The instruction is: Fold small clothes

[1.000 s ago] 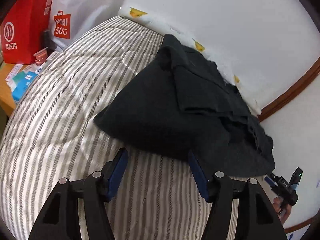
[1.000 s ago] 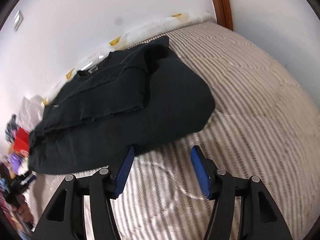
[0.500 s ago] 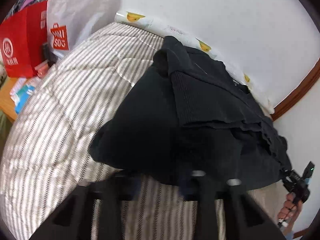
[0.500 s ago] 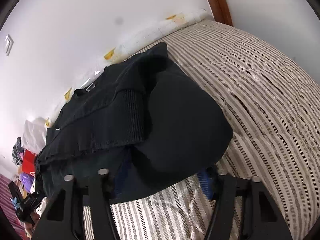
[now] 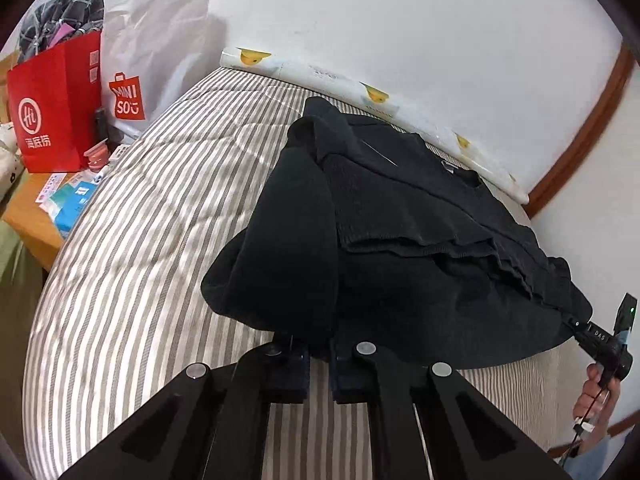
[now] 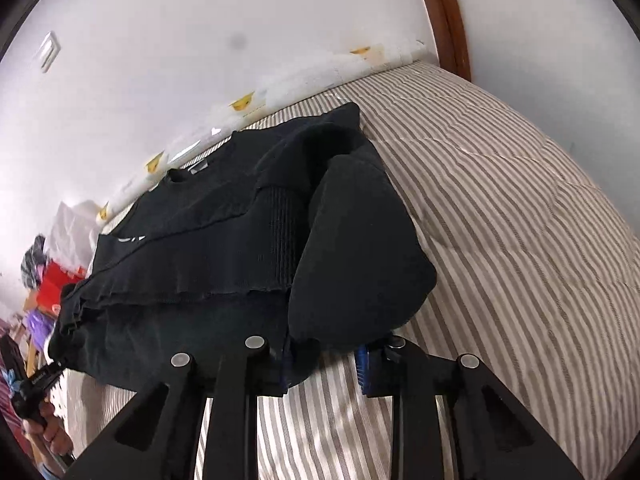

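Bare striped bedspread (image 5: 132,248) flanks the sweater (image 5: 400,248); wall (image 5: 400,20) behind.

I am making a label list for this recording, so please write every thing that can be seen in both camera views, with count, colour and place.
black sweater: one, black, partly folded on the bed, near hem at both tools
striped bed cover: one, grey and white, under the sweater
duck-print roll: one, white with yellow, between bed and wall
red paper bag: one, red, left of the bed
white Miniso bag: one, white, beside the red bag
wooden side table: one, with small packets
wooden trim: brown, on the wall
left tool: black, jaws nearly shut on the hem
right tool: black with blue pads, jaws apart around the hem
person's hand: holds the right tool
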